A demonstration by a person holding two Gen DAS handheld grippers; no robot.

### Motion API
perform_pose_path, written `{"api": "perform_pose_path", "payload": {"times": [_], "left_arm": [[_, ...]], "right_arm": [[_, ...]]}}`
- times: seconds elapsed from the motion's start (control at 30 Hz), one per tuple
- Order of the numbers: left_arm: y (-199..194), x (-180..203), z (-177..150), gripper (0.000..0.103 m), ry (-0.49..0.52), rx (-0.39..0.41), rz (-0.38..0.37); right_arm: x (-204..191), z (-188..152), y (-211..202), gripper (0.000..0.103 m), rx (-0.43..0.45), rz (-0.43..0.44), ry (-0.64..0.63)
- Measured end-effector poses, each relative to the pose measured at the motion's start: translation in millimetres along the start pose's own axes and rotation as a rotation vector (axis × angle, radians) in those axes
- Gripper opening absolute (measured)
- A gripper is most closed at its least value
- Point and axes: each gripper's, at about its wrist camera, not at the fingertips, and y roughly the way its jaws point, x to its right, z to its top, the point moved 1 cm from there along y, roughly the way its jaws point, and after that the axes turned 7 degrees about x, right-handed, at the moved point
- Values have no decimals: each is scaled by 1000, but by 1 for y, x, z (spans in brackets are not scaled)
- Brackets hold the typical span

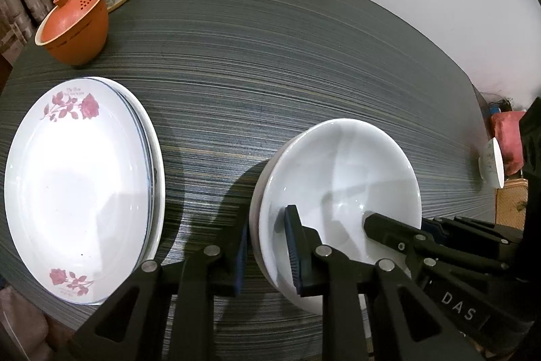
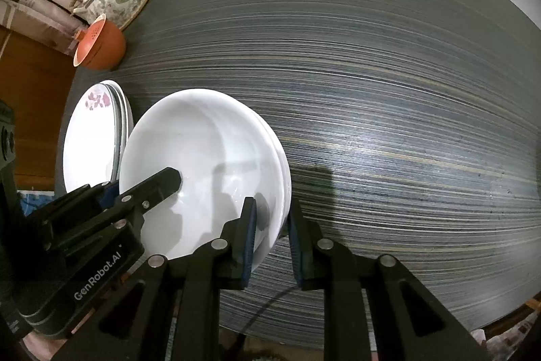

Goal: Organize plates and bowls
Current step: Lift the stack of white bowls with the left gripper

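Our left gripper has its jaws clamped on the white bowls' rim at nine o'clock; our right gripper pinches the same stack's rim at three o'clock. The bowls sit on the striped counter. At nine o'clock beyond lie the rose plates, just beside.

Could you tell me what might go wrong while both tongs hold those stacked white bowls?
1. The left tongs and right tongs pinch opposite rims of the glossy white ceramic bowls; uneven lifting could tilt the stack or let a rim slip.
2. Only rims seem clamped, so a lower bowl might stay behind or drop.
3. The stack of white rose-patterned plates sits close by; a leftward swing could knock it.
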Motion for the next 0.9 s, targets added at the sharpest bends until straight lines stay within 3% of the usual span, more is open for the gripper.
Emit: {"api": "perform_pose_path", "payload": {"times": [0.9], "left_arm": [[-1, -6, 5, 20, -7, -21, 5]], "right_arm": [[2, 7, 1, 17, -26, 6, 8]]}}
